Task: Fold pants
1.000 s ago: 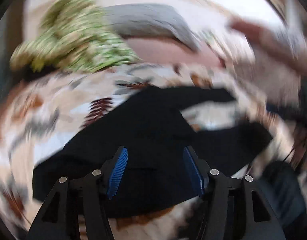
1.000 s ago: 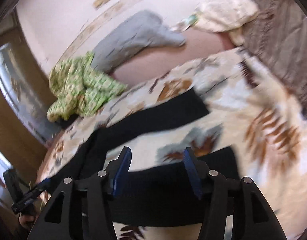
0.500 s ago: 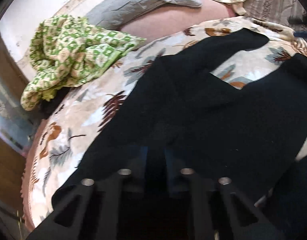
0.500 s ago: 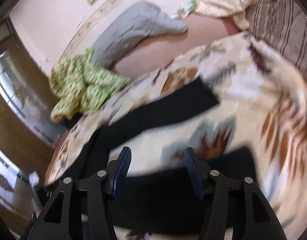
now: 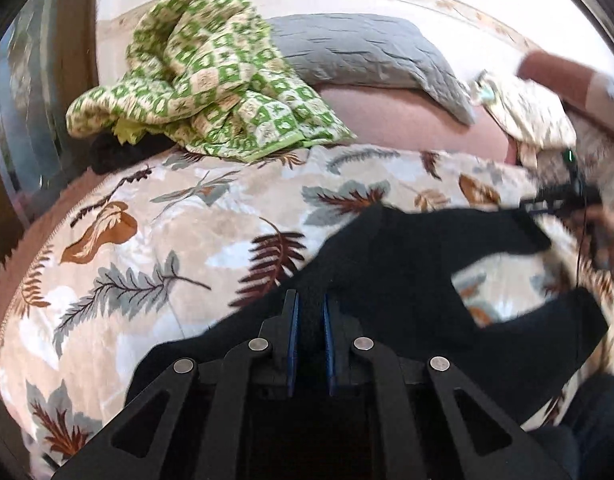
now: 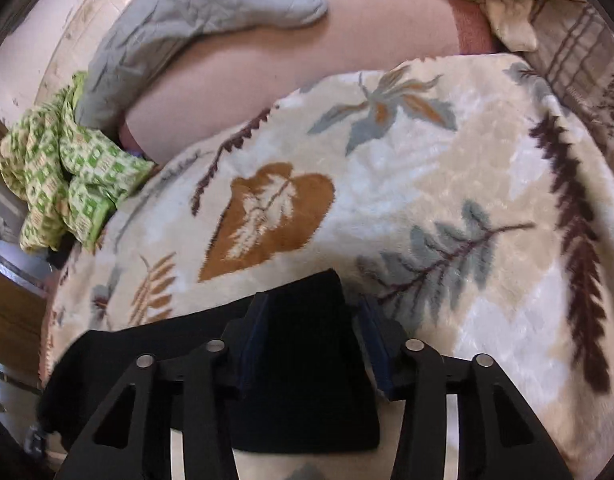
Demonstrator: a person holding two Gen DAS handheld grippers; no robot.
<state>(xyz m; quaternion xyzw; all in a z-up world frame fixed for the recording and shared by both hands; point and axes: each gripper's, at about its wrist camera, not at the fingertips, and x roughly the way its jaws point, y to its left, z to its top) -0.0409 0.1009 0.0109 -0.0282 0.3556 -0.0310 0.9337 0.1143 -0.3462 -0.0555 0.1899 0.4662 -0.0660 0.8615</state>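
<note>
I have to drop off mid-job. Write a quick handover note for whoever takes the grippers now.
Left gripper: shut on the black pants near the waist end.
Right gripper: open, fingers either side of one leg end, not yet pinched.
Pants lie spread on the leaf-print blanket, legs apart.
Done: nothing folded so far.
Left: close the right gripper, bring one leg over the other, then fold lengthwise.

pants (image 5: 407, 264) waistband: behind jaws | far leg end: motion-blurred
</note>
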